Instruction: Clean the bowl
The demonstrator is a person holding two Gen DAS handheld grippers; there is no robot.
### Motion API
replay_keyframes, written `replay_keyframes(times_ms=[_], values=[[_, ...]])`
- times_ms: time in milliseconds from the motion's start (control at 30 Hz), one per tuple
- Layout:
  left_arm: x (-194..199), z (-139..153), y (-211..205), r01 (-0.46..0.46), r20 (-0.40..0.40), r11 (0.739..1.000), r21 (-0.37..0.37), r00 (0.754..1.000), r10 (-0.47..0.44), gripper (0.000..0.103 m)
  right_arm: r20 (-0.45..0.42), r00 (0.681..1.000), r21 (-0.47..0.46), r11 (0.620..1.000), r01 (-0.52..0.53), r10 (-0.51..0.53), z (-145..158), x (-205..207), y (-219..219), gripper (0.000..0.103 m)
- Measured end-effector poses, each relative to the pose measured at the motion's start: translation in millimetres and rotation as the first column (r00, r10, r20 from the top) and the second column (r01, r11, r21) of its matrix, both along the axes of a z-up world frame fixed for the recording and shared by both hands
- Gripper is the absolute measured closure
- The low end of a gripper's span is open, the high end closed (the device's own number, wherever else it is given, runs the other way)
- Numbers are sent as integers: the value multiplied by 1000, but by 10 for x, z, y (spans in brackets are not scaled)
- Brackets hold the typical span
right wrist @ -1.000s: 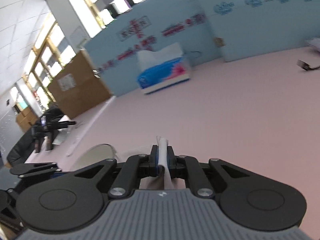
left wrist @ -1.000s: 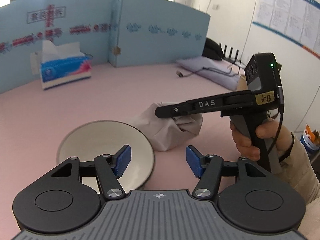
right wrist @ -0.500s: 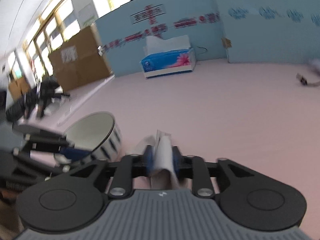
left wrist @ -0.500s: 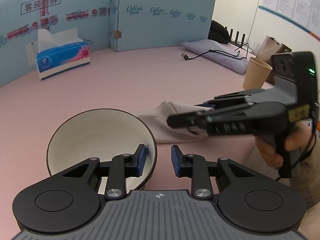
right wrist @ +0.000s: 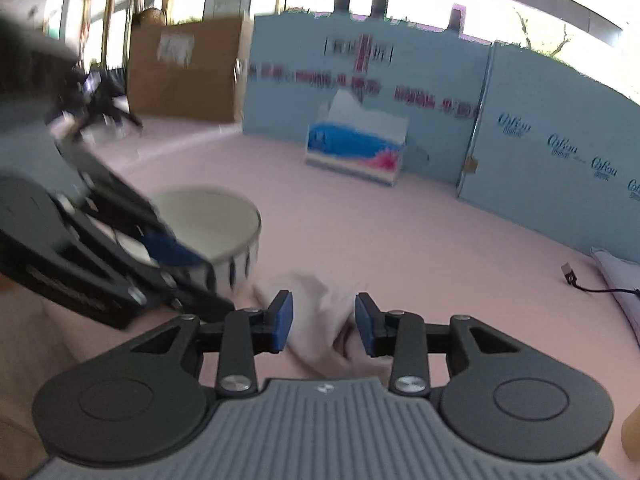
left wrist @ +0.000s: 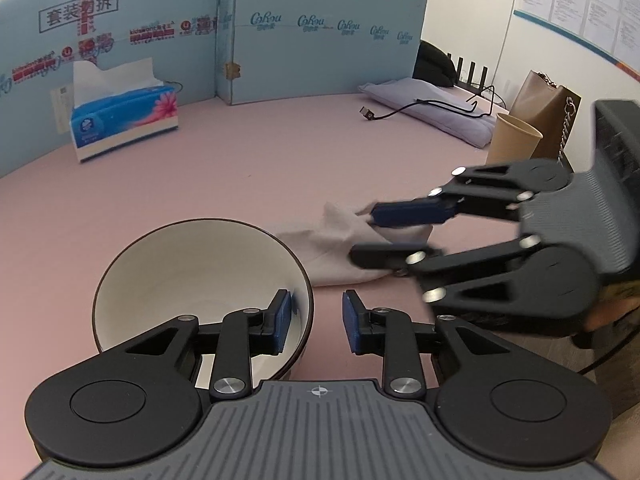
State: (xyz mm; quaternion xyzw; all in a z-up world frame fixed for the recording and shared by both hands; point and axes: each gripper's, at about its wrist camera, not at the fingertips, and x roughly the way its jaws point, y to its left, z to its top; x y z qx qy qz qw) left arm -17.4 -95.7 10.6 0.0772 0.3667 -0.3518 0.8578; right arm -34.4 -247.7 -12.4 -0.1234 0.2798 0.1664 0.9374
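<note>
A white bowl [left wrist: 192, 272] with a dark rim sits on the pink table, tipped a little toward the left wrist camera. My left gripper [left wrist: 316, 320] is shut on its near wall, with one blue pad inside and the other outside. In the right wrist view the bowl [right wrist: 208, 216] shows striped sides, and the left gripper [right wrist: 200, 276] reaches over its rim. A pale cloth [left wrist: 332, 248] lies crumpled just right of the bowl. My right gripper [right wrist: 324, 322] is open, and the cloth [right wrist: 320, 320] lies loosely between its pads. From the left it appears as the right gripper [left wrist: 364, 234], straddling the cloth.
A blue tissue box [left wrist: 124, 120] stands at the back by the blue foam boards [left wrist: 320, 60]. At the right are a paper cup [left wrist: 514, 140], a brown bag [left wrist: 548, 112] and a cable [left wrist: 420, 106] on a lilac pad. A person's hand holds the right gripper's handle.
The left jaws have closed onto the bowl's wall and the bowl has tipped up. The right gripper has rolled level, opened, and let go of the cloth it was pinching.
</note>
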Motion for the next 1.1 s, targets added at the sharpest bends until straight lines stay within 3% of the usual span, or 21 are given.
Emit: replay_keyframes(times_ms=[133,267,400,433,500,533,567,667,733,833,867,933,967,1033,1100], values=[[-3,1,-7,6,3,1000,2,1000,-6,66,-15,1000,-6,1000,13,-13,-56,110,-48,59],[-9,-1,-9,9,4,1000,-2,1000,-9,65,-17,999,-42,999,27,-28,-122,169,-105,46],[2,-15,-1,7,-1,1000,-10,1000,-7,65,-54,998,1,1000,30,-30,-162,191,-181,47],[6,-16,-2,6,-2,1000,-10,1000,-6,65,-64,998,18,999,31,-30,-166,193,-205,49],[19,-18,-3,5,-5,1000,-10,1000,-5,65,-76,997,50,998,23,-19,-161,173,-223,75],[27,-18,-3,4,-7,1000,-10,1000,-4,65,-78,997,63,998,18,-13,-158,156,-224,80],[34,-19,-6,3,-8,1000,-8,1000,-3,65,-79,997,71,997,14,-9,-154,139,-221,92],[75,-27,-21,-10,-18,1000,0,1000,10,67,-76,997,103,994,34,-26,-152,127,-230,96],[125,-35,-23,-31,-30,999,11,999,31,76,-89,995,216,975,52,-34,-134,138,-345,97],[163,-25,-16,-35,-40,999,19,999,36,80,-111,994,403,913,69,-27,-118,161,-533,97],[157,-13,-12,-31,-41,999,22,999,32,81,-122,992,506,859,75,-14,-130,173,-631,97],[136,5,18,-23,-44,1000,20,999,23,84,-132,991,606,792,69,14,-151,192,-712,97],[132,12,40,-22,-49,1000,13,999,22,84,-137,990,684,727,64,42,-177,206,-769,97],[117,40,112,-22,-61,1000,-11,998,21,88,-146,986,759,649,56,85,-189,232,-817,97],[98,71,208,-19,-75,999,-48,997,16,89,-145,979,839,542,44,145,-209,251,-868,97]])
